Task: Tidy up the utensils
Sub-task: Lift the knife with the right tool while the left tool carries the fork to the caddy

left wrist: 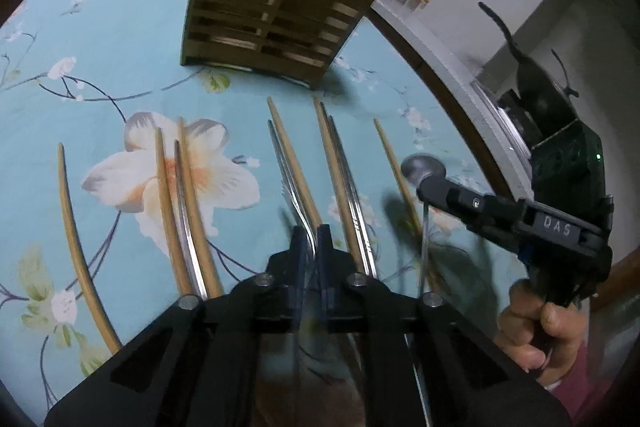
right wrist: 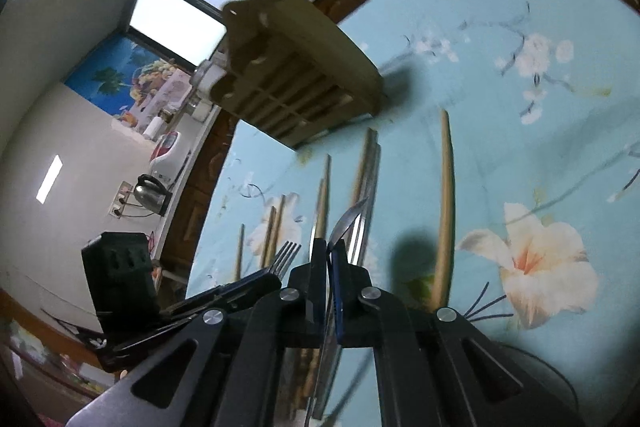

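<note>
The left gripper [left wrist: 311, 241] is pinching a fork [left wrist: 294, 203] and the right gripper [right wrist: 330, 255] a spoon [right wrist: 347, 221], both lifted for carrying toward the wooden holder [left wrist: 272, 7] at upper centre.

Left wrist view: looks forward and down along the left gripper [left wrist: 311, 241], close above the floral tablecloth [left wrist: 120, 39], facing the wooden utensil holder [left wrist: 276, 7] at the far edge.
Right wrist view: rolled steeply sideways, low over the tablecloth [right wrist: 520, 147], facing the holder [right wrist: 296, 75] and a window beyond.
Shared: holder, tablecloth, the row of chopsticks [left wrist: 72, 219]; each view also catches the other gripper at its edge.
</note>
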{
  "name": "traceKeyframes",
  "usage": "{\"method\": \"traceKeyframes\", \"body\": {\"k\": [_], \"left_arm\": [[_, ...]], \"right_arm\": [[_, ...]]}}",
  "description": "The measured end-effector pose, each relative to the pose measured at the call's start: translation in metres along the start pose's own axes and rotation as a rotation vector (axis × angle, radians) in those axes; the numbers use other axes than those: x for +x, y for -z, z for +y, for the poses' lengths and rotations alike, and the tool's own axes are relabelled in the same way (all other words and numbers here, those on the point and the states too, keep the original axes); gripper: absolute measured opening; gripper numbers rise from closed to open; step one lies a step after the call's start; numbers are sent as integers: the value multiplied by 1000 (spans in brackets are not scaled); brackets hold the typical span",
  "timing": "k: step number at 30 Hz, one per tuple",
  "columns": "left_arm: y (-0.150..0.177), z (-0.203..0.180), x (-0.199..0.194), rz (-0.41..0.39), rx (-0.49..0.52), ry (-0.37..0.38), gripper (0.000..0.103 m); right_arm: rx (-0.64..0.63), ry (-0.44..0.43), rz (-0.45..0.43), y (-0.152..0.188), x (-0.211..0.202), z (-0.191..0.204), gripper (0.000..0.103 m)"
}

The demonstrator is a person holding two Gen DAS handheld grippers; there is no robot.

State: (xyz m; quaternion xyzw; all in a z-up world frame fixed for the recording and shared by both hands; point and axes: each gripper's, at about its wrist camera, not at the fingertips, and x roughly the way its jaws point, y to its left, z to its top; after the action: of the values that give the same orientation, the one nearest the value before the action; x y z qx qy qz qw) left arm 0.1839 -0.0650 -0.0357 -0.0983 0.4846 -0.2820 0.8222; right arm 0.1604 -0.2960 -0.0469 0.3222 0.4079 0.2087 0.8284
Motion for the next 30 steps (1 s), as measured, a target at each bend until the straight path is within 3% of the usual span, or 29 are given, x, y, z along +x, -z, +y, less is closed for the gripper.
{"method": "traceKeyframes", "body": {"k": [4,18,30], "left_arm": [[3,-5,-11,-28,27,-16,2],[-17,-8,-93,-233,-4,55,2],[-37,-2,-117,-310,-23,78,2]], "right_arm": [[-23,2,-35,-1,-13,12,3],[-168,40,-170,-14,-59,62,3],[-327,104,-275,-32,-66,102,3]]}}
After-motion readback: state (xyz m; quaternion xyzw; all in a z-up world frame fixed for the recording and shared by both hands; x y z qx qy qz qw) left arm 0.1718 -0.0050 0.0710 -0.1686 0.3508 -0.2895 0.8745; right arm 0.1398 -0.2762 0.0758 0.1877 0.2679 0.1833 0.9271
